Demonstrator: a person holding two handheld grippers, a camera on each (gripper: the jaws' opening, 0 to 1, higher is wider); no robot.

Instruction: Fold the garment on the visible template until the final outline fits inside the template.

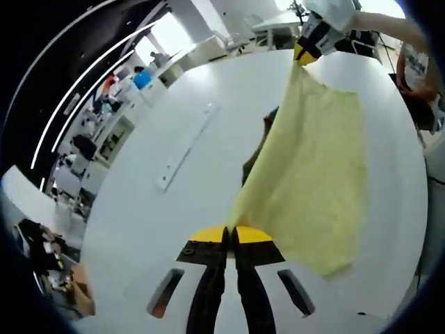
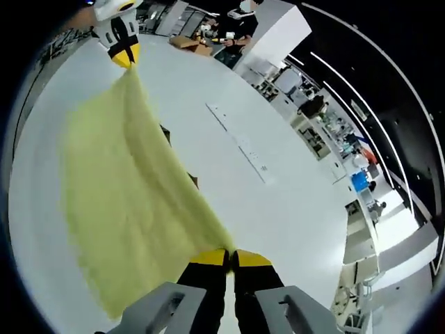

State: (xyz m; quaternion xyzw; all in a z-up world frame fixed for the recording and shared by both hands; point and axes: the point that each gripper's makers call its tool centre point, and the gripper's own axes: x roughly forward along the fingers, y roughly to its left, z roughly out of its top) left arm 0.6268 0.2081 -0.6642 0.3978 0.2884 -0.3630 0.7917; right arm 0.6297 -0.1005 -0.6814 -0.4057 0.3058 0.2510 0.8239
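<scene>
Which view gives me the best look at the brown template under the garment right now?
Neither is good. The left gripper view shows most: a brown template edge past the yellow garment held by both grippers. The right gripper view shows small brown slivers by the cloth's edge.

We see the left gripper (image 1: 231, 235): two black jaws with yellow tips, flanked by white housing with slanted dark slots. The right gripper (image 2: 229, 259) has the same black jaws and yellow tips, with grey bracket arms either side. Beyond the left jaws, the other gripper shows a white body, black-and-yellow tip.
</scene>
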